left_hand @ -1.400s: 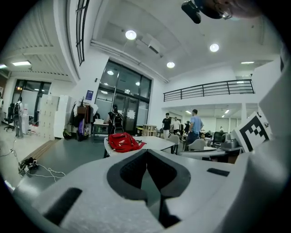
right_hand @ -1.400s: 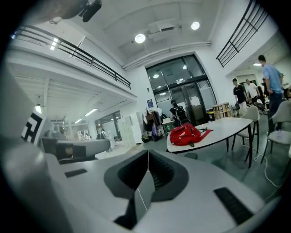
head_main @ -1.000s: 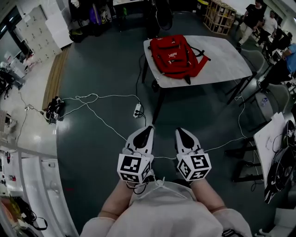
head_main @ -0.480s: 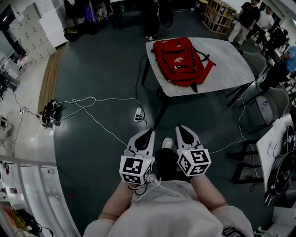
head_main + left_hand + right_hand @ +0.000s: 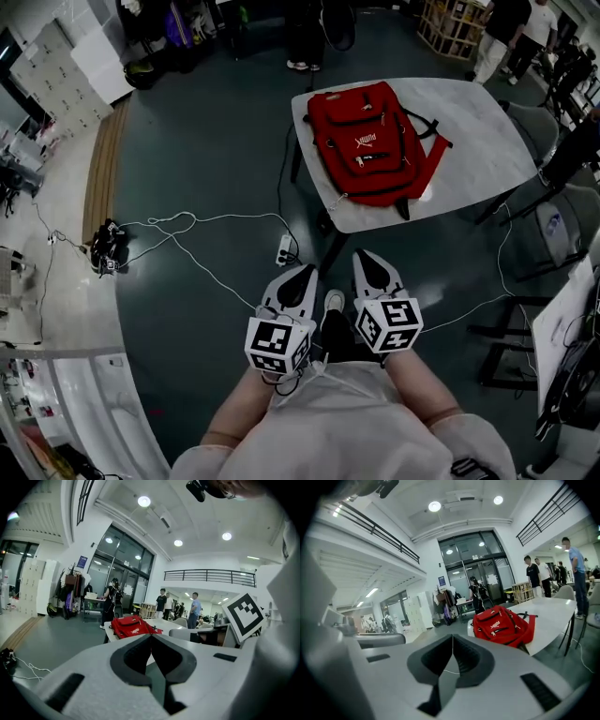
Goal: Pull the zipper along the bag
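Item: red fabric backpack (image 5: 375,141) with black zip lines, lying flat on the pale grey rectangular bench (image 5: 473,131), straps trailing toward its right edge; zip pulls too small to make out. Left claw (image 5: 304,274) and right claw (image 5: 367,257): both pressed together with nothing between them, held side by side low before the person's body, over dark floor and well apart from the bag. Step judged: approach, zipper not yet reached; the next move calls for closing on the bench, then parting one claw to pinch a pull while the other steadies the fabric.
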